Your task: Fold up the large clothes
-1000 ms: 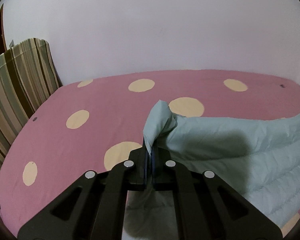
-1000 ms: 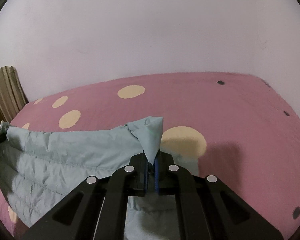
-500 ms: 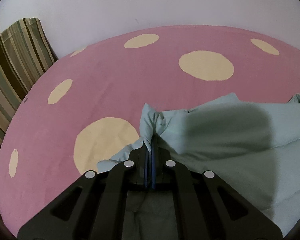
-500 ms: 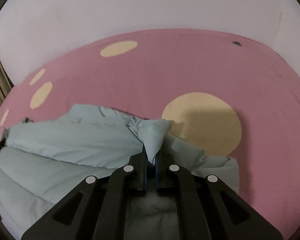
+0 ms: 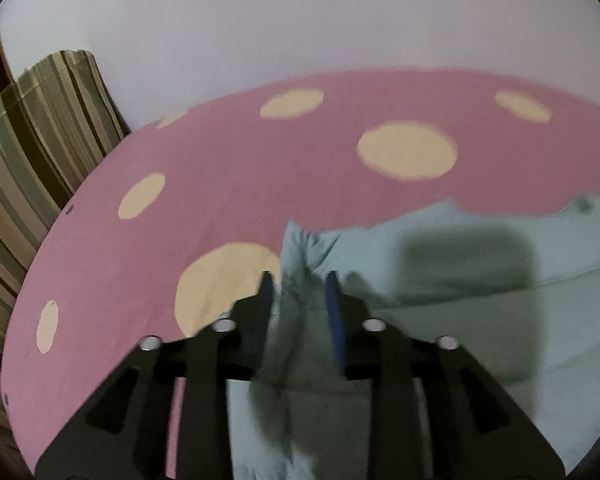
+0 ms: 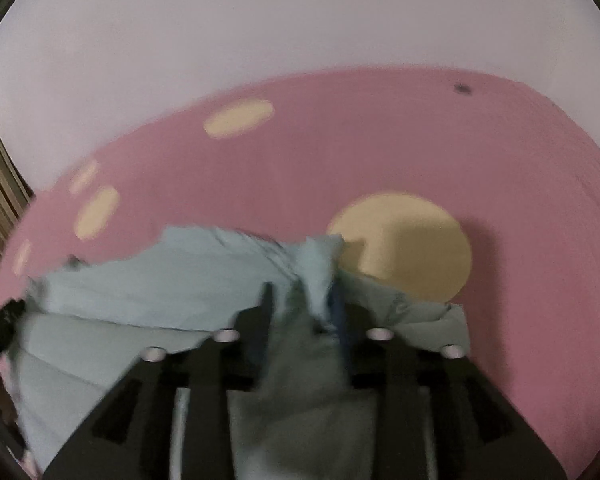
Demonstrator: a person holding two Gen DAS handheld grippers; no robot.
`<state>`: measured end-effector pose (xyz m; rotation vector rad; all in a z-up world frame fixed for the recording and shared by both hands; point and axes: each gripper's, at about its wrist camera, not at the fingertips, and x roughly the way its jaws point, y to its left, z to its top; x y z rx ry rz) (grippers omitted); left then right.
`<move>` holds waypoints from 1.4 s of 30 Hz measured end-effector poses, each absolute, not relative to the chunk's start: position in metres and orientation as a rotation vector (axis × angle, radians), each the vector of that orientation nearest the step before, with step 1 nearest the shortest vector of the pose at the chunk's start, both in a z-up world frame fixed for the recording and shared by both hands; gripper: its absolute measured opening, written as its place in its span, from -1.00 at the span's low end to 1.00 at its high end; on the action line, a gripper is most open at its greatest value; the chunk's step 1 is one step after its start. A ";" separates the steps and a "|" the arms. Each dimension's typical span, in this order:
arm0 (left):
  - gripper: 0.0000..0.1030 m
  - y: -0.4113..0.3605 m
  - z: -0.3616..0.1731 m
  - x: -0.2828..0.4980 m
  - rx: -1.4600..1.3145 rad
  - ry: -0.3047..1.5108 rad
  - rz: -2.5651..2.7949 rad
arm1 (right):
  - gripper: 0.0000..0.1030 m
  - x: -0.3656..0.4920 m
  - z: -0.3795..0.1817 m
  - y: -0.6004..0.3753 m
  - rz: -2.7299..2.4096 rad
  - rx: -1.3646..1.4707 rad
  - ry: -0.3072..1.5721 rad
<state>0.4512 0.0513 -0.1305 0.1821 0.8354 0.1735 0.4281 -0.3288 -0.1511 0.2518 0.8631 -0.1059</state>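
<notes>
Both grippers, left gripper (image 5: 298, 294) and right gripper (image 6: 300, 304), now have their fingers spread apart and released from the pale green garment (image 5: 480, 280), which lies folded on the pink bed (image 5: 228, 168), so this fold seems finished.

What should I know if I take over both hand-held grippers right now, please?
Left hand-held gripper: open, a raised corner of the light blue padded garment between its fingers, no longer pinched.
Right hand-held gripper: also open, the other corner standing between its fingers.
The garment lies on the pink spotted bedsheet, its far edge just laid over the rest.
Done: one fold, both corners released.
Left: withdraw, then probably further folds.
</notes>
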 end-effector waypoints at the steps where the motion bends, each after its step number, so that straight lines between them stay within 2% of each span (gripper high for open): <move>1: -0.36 0.046 -0.124 0.447 0.164 0.825 0.155 | -0.20 0.423 -0.140 -0.319 -0.089 0.243 0.833; 6: -0.29 -0.012 -0.111 0.428 0.128 0.804 -0.020 | -0.20 0.420 -0.123 -0.255 0.052 0.193 0.806; 11: -0.28 -0.054 -0.146 0.439 0.169 0.860 -0.034 | -0.20 0.437 -0.151 -0.208 0.093 0.105 0.862; 19: -0.27 -0.055 -0.192 0.459 0.174 0.908 -0.025 | -0.20 0.454 -0.199 -0.201 0.049 0.072 0.943; 25: -0.27 -0.051 -0.183 0.458 0.161 0.906 -0.030 | -0.20 0.452 -0.192 -0.201 0.044 0.058 0.921; 27: -0.22 -0.046 -0.170 0.444 0.136 0.889 -0.033 | -0.20 0.439 -0.177 -0.205 0.048 0.082 0.897; 28: -0.13 -0.041 -0.162 0.433 0.112 0.867 -0.038 | -0.20 0.431 -0.170 -0.207 0.051 0.093 0.880; 30: -0.10 -0.033 -0.157 0.415 0.082 0.840 -0.041 | -0.20 0.409 -0.160 -0.207 0.059 0.093 0.847; 34: -0.08 -0.030 -0.171 0.396 0.093 0.838 -0.056 | -0.20 0.384 -0.163 -0.197 0.069 0.053 0.837; 38: -0.08 -0.037 -0.193 0.400 0.139 0.891 -0.063 | -0.20 0.391 -0.191 -0.191 0.041 0.005 0.906; 42: -0.08 -0.037 -0.203 0.409 0.147 0.898 -0.066 | -0.20 0.394 -0.196 -0.187 0.023 -0.023 0.906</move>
